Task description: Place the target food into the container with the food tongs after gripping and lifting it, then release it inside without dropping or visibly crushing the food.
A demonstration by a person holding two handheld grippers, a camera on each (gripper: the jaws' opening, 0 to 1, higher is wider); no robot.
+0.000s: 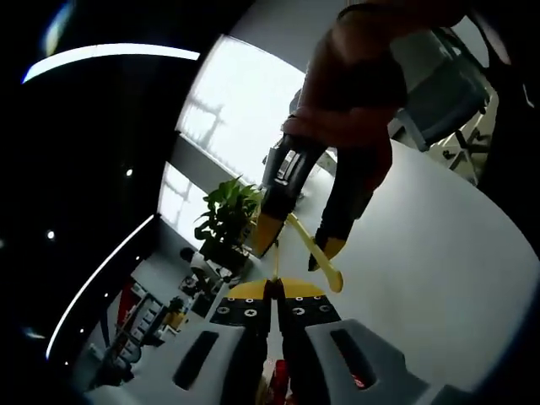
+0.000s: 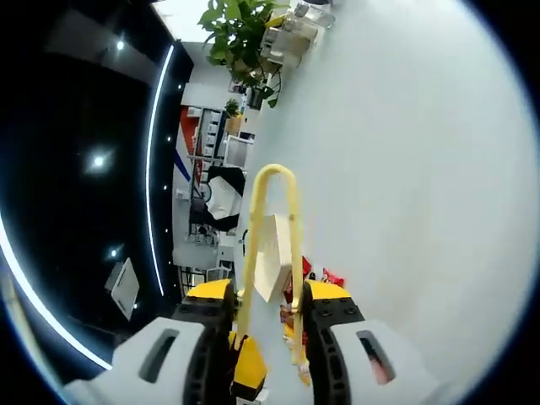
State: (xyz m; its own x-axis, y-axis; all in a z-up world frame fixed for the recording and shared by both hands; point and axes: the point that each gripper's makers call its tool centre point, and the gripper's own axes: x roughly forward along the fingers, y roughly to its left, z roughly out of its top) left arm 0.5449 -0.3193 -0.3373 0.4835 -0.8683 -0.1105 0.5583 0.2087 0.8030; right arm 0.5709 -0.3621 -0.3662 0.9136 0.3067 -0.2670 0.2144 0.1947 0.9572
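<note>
1. The pale yellow plastic food tongs (image 2: 272, 245) sit between the jaws of the right claw (image 2: 268, 314). Their long axis runs straight forward along the jaws, and the closed loop end points away from the claw.
2. The right claw is clenched on the tongs' two arms, one jaw against each.
3. The left claw (image 1: 272, 305) is clenched with nothing visible between its jaws. In the left gripper view the right claw (image 1: 297, 243) hangs just ahead and above, the tongs (image 1: 314, 251) slanting between its tips.
4. The target food and container cannot be identified. Small red items (image 2: 327, 277) lie on the white desk (image 2: 422, 169) just beside the right claw.
5. A green potted plant (image 2: 240, 34) stands well beyond.
</note>
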